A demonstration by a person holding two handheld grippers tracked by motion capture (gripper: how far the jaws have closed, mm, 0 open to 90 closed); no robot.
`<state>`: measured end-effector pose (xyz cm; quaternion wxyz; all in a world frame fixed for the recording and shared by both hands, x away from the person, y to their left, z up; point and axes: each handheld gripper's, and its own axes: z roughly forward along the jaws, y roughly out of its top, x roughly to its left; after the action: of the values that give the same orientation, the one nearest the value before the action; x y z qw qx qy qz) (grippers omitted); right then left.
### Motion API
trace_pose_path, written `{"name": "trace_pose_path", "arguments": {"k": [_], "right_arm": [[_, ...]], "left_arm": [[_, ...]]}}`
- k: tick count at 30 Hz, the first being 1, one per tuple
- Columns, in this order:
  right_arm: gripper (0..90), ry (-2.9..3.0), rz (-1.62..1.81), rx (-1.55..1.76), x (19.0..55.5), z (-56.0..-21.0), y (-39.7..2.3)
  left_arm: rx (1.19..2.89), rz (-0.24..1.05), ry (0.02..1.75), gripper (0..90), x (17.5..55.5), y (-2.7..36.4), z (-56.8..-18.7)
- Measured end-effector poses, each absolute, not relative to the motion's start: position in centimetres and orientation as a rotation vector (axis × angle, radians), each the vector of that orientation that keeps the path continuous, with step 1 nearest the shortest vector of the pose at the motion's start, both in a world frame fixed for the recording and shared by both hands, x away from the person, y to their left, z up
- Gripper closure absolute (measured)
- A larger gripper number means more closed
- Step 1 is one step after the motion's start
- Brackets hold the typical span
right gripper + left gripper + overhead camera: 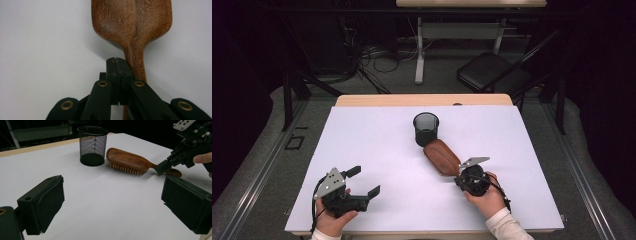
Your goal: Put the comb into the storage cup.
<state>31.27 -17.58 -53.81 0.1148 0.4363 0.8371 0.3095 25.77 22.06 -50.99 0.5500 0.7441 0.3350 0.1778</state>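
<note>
White table (377,150), dim room behind.
R tongs (117,65) pressed together, empty, nudging hairbrush (441,157) handle twd mesh cup (426,128); L tongs (365,181) spread, idle nearby.

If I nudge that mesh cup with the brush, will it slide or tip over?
The mesh cup looks like thin wire, so probably light: a low push would likely slide it on the smooth white table. It stands upright and taller than wide, so a push near the rim may tip it, and then it could roll. The wooden brush looks stiff, so it should not flex.
</note>
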Motion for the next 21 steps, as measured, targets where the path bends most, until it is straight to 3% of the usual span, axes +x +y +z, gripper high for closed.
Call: {"name": "trace_pose_path", "arguments": {"k": [7,21], "right_arm": [[84.7,2.447,0.96,1.265,31.0,-53.2,-17.5],[60.3,2.402,1.031,1.243,30.7,-51.5,-18.0]], "left_arm": [[1.765,0.422,0.792,4.6,25.8,22.1,-51.0],[1.765,0.416,0.787,4.6,25.8,22.0,-51.0]]}}
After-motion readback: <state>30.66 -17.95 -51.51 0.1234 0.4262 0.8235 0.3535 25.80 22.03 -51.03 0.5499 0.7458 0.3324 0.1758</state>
